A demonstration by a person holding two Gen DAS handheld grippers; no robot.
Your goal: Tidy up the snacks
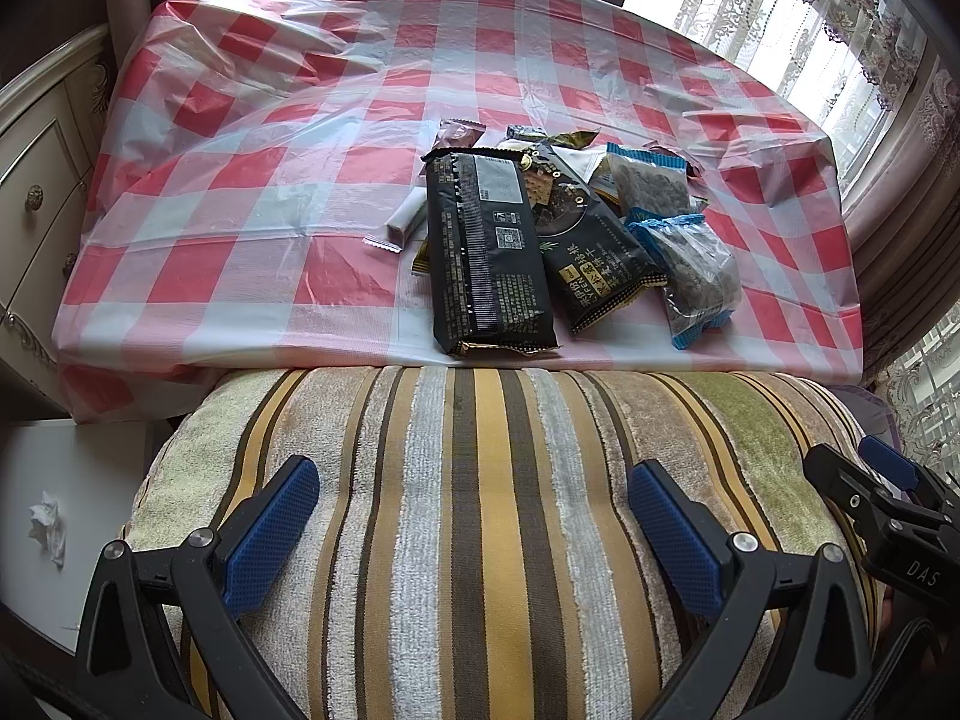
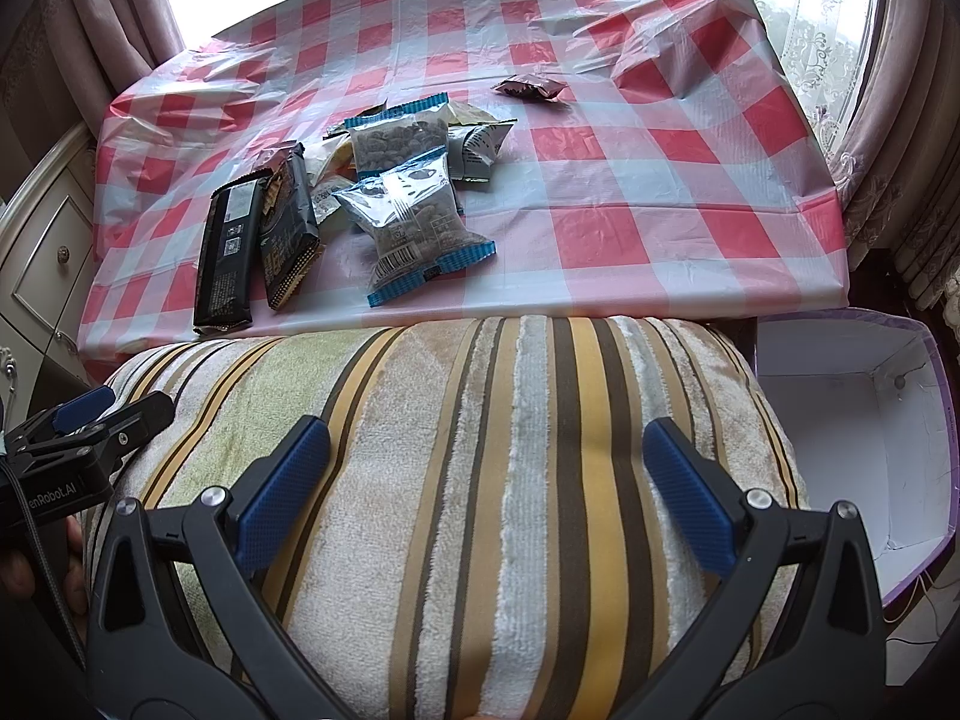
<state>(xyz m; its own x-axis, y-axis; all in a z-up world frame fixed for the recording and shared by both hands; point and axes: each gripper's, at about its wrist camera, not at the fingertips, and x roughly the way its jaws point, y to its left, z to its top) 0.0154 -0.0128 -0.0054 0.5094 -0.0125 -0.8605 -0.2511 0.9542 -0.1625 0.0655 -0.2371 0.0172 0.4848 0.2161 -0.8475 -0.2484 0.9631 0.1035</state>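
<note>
A red-and-white checked tablecloth [image 1: 252,180] covers the table by curtained windows [image 2: 840,36]; the snack pile [image 1: 540,222] lies near its front edge; the left gripper [image 1: 474,516] and right gripper [image 2: 486,480] hover wide apart, empty, over a striped cushion [image 2: 480,480]; a white box [image 2: 852,420] stands right.

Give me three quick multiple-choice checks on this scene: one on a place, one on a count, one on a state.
1. Where is the white box?
A. On the table
B. Beside the cushion, below the table's right corner
C. Under the snack pile

2. How many clear blue-edged packs lie in the pile?
A. One
B. Two
C. Four

3. How do the grippers stand?
A. Both open, empty
B. Left shut on a pack
C. Both shut

Answers:
1 B: the right wrist view shows the box open next to the cushion.
2 B: one pack lies nearer, one behind.
3 A: left gripper and right gripper show spread fingers over the cushion, holding nothing.
</note>
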